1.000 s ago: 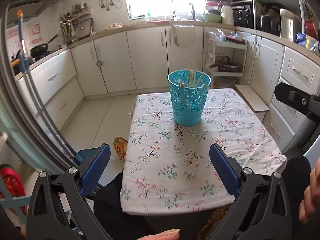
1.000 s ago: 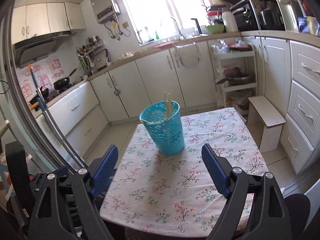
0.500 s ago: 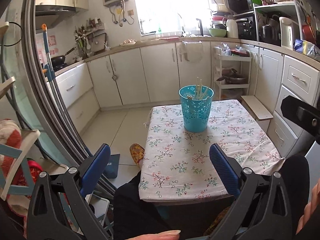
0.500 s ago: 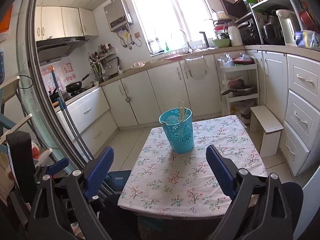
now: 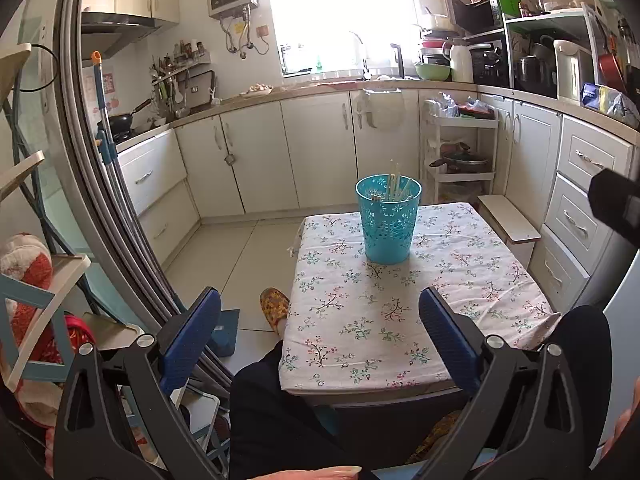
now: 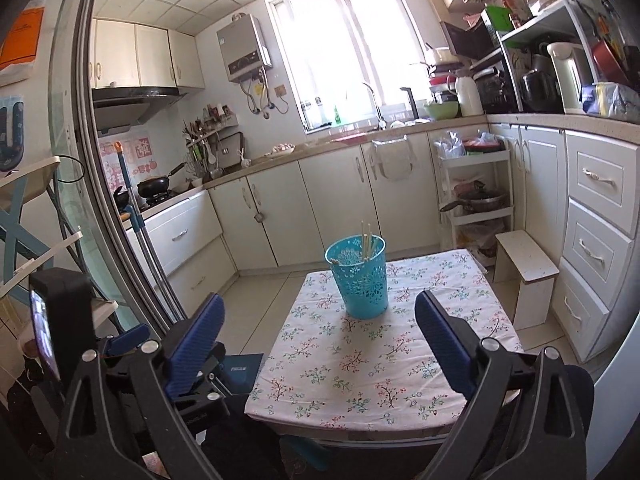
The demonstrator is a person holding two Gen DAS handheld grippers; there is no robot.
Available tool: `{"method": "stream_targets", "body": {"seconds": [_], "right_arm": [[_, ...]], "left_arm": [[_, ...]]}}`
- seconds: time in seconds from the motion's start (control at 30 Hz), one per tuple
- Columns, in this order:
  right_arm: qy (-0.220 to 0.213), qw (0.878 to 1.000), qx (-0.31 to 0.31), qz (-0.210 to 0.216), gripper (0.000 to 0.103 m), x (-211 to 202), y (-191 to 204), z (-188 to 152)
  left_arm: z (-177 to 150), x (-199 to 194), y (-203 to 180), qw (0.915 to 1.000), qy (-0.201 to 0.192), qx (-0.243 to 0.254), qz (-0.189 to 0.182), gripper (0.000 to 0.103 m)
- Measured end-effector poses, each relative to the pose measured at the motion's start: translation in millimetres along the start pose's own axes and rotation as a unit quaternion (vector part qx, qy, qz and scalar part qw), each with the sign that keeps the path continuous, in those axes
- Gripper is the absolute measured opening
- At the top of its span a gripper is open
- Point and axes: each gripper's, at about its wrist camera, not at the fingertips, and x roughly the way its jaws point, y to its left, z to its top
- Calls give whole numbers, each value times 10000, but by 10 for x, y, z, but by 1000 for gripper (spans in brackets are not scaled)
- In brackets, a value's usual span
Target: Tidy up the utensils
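Observation:
A teal perforated basket [image 5: 388, 220] stands upright on the far part of a small table with a floral cloth [image 5: 384, 320]. Several pale chopsticks [image 5: 396, 186] stick up out of it. The basket also shows in the right wrist view [image 6: 360, 278], with the chopsticks [image 6: 366, 242] inside. My left gripper [image 5: 320, 320] is open and empty, held back from the table's near edge. My right gripper [image 6: 320, 324] is open and empty, also well short of the basket. The left gripper's body [image 6: 60, 320] shows at the left of the right wrist view.
The person's dark-clothed lap [image 5: 280, 412] is at the table's near edge. A white stool [image 6: 524, 272] stands right of the table. White cabinets [image 5: 320, 152] and a wire rack with pans [image 5: 460, 160] line the back. A sliding door frame [image 5: 104, 184] and mop are at left.
Both grippers have pulled back and up from the table, so the basket and table look smaller and farther. Both stay open and empty.

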Motion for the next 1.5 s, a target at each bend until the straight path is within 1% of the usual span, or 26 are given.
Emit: {"method": "stream_targets", "body": {"seconds": [0.2,1.0,1.5], "right_arm": [[-186,9997,-167,-30,93,-99,98,16],[-340,9988,-348,-21,94,-252,170,-7],[-398,9984,-393,-2,94,-300,178,0]], "left_arm": [[16,-114,4,9999,-104,-19,-53,95],[40,-309,55,9995,-294,-114,-59,95],[37,-333,55,9994,-316,-131,-49,95]]}}
